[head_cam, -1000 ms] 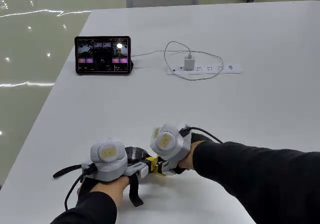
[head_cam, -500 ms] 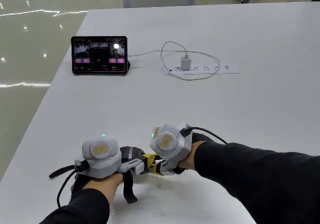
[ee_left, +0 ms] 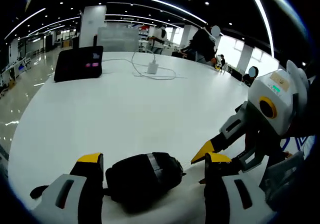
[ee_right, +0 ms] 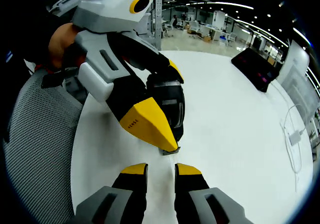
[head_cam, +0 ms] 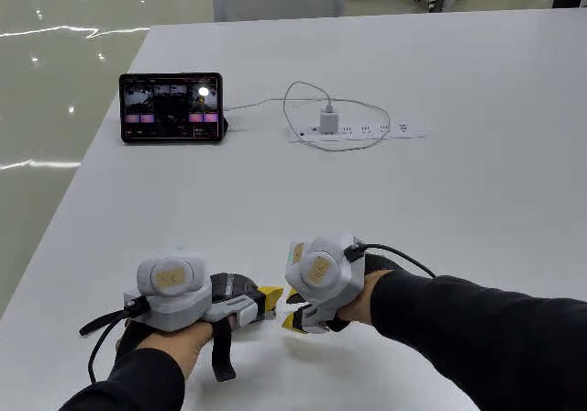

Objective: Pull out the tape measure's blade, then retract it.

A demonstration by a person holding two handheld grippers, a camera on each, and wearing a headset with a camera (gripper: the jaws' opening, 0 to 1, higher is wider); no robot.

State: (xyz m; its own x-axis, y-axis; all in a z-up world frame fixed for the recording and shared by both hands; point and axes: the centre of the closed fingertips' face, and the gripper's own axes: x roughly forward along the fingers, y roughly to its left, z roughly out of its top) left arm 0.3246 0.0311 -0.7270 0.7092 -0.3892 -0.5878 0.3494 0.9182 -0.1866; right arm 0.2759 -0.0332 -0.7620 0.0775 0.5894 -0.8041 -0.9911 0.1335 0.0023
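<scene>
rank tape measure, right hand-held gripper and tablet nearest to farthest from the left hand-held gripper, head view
1. tape measure, between the jaws of the left hand-held gripper
2. right hand-held gripper, just to its right
3. tablet, far back, left side of the table

Low in front of the person, the grey, yellow-tipped left gripper [head_cam: 261, 303] points to the right with its jaws wide apart, held in the bare left hand [head_cam: 170, 342]. The matching right gripper [head_cam: 293, 310] faces it tip to tip, just apart, jaws drawn to a narrow gap, gripped by the right hand [head_cam: 353, 301]. Both forearms wear black sleeves [head_cam: 477, 338]
</scene>
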